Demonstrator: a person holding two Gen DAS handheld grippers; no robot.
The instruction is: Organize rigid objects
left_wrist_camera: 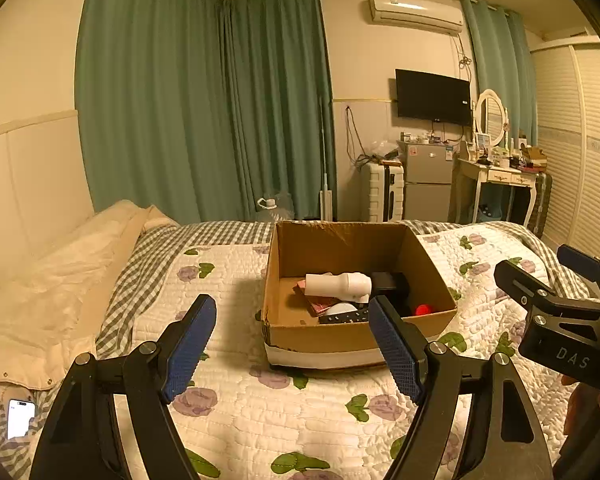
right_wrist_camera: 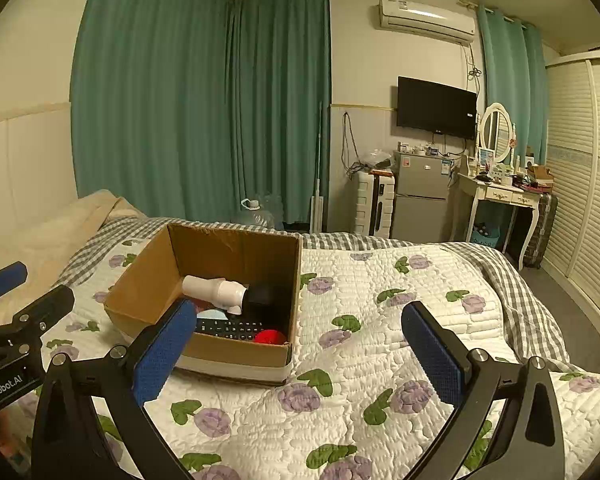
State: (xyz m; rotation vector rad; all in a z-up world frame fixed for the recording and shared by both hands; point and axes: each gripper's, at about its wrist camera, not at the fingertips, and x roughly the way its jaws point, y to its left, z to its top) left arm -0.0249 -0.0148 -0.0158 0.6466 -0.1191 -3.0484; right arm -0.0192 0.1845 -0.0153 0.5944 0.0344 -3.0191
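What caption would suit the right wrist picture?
Open right gripper hovers over the floral quilt beside a brown cardboard box holding a black remote control.

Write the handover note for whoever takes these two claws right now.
Left claw: open, empty, above the quilt, short of the cardboard box.
Right claw: open, empty, over the quilt to the right of the box.
In the box: white plastic piece, black remote, red round object, black block, plus some pink and pale items underneath.
Done: those items are in the box.
Left: no loose rigid objects show on the quilt; a phone lies at the bed's left edge. Check whether it belongs in the box.
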